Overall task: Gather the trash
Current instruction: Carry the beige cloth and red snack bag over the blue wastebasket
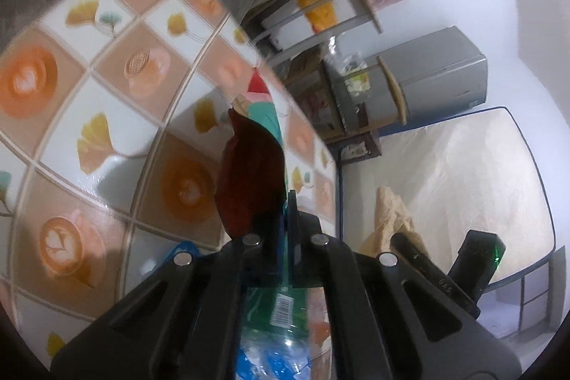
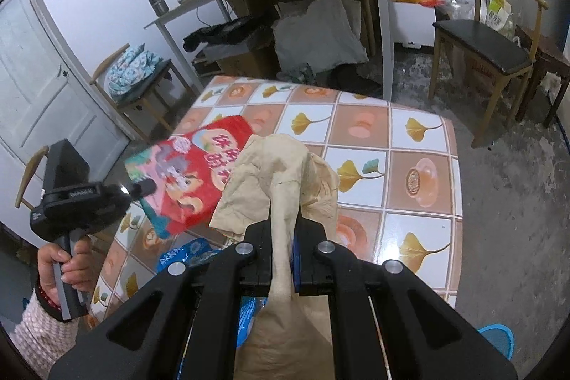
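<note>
Left hand-held gripper (image 1: 283, 219), lower centre: jaws clamped on red printed snack packet (image 2: 192, 177). Right hand-held gripper (image 2: 283, 237), lower centre: pinching crumpled beige paper bag (image 2: 281, 173) above tiled-pattern desk (image 2: 420, 138).

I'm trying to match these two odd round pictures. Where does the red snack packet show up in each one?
Left wrist view: the red snack packet sits at centre, seen edge-on and dark, pinched in the left gripper.
Right wrist view: left of centre, its printed face showing, held above the table by the left gripper.
Shared landmark: the tiled tabletop.
</note>
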Demonstrator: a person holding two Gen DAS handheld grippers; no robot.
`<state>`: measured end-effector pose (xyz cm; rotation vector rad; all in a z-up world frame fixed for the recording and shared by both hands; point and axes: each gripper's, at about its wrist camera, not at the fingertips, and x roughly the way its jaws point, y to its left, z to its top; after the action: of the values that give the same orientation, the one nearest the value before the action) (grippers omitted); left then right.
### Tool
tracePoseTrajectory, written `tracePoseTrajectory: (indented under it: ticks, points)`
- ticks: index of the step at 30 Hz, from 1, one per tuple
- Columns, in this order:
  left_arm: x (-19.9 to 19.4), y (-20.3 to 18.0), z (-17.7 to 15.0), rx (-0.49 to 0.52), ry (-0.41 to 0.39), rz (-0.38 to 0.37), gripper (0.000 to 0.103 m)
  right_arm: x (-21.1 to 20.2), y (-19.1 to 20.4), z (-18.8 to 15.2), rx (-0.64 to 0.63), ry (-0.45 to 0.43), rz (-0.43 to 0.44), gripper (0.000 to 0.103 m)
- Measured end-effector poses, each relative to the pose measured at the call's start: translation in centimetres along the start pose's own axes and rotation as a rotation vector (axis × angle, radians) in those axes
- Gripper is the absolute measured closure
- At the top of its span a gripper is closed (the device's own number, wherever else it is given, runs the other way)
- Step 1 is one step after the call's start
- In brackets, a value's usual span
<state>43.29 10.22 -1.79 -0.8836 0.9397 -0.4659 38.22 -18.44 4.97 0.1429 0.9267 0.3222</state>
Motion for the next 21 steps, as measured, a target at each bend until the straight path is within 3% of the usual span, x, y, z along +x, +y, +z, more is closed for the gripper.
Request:
tracePoseTrajectory:
  ticks: [6, 10, 17, 21]
  points:
    - [-3.4, -4.1, -1.1, 0.084, -0.056, -0.028, 0.103, -4.1, 0.0, -0.8, 0.000, -0.060, 0.013, 0.097]
    - [-5.2, -7.5, -3.3, 0.161, -0.052, -0.060, 0.103, -8.1, -0.6, -1.9, 0.014, -0.121, 0.023, 0.097]
    - [-5.2, -15.7, -9.8, 0.356, 0.062, -0.125, 0.103, -17.5, -4.8, -7.2, 0.121, -0.251, -0.011, 0.097]
    - [-2.3, -20.3, -15.3, 0.490, 0.183, -0.160, 0.103, -22.9, -9.3, -13.3, 0.231, -0.301, -0.091, 0.097]
